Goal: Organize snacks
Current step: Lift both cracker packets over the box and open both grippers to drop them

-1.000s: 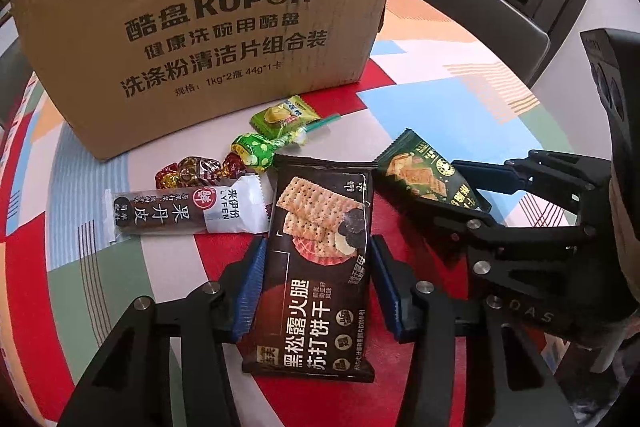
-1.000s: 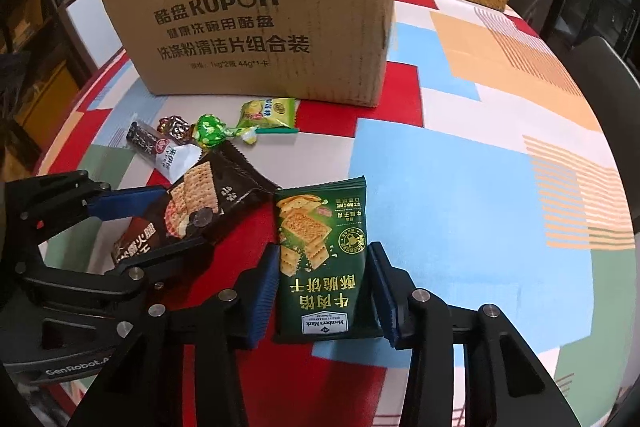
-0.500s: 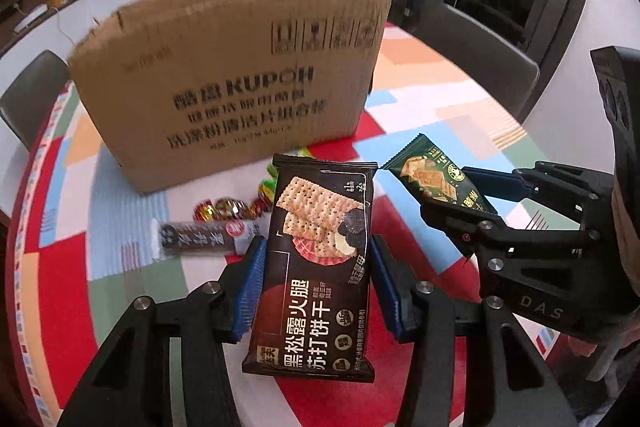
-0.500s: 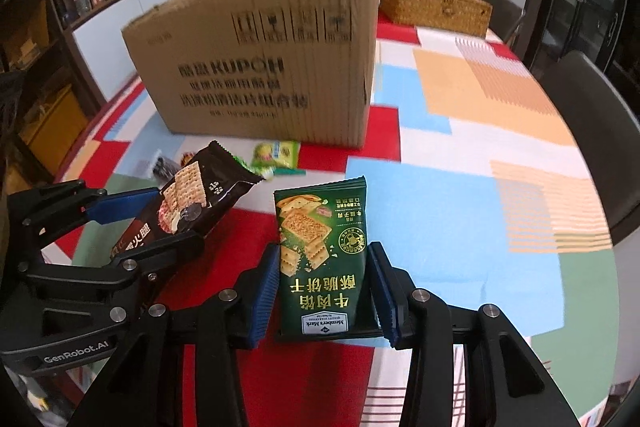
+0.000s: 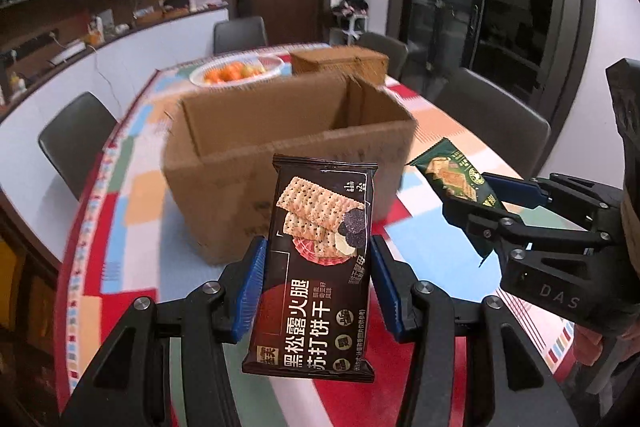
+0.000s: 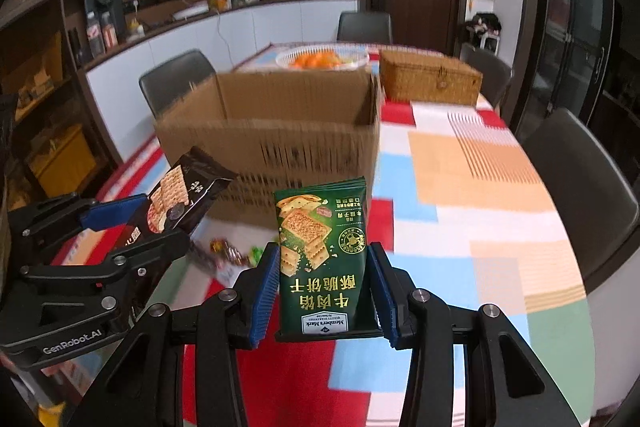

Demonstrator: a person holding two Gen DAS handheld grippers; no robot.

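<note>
My left gripper (image 5: pixel 318 279) is shut on a dark brown cracker pack (image 5: pixel 320 267) and holds it in the air in front of the open cardboard box (image 5: pixel 280 147). My right gripper (image 6: pixel 324 291) is shut on a green cracker pack (image 6: pixel 322 255), also lifted, to the right of the left one. Each gripper shows in the other's view: the right gripper (image 5: pixel 472 205) with the green pack (image 5: pixel 456 179), the left gripper (image 6: pixel 148 223) with the brown pack (image 6: pixel 180 195). The box (image 6: pixel 280 131) stands open-topped just beyond both. Small wrapped candies (image 6: pixel 224 251) lie on the table below.
The table has a colourful patchwork cloth (image 6: pixel 460 187). A wicker basket (image 6: pixel 428 79) and a white bowl of oranges (image 6: pixel 320 59) stand behind the box. Dark chairs (image 6: pixel 580 163) ring the table. A counter runs along the left wall.
Both grippers have risen with their packs, from table level to above the box's rim height. The box's open top has come into view and the loose candies have dropped below.
</note>
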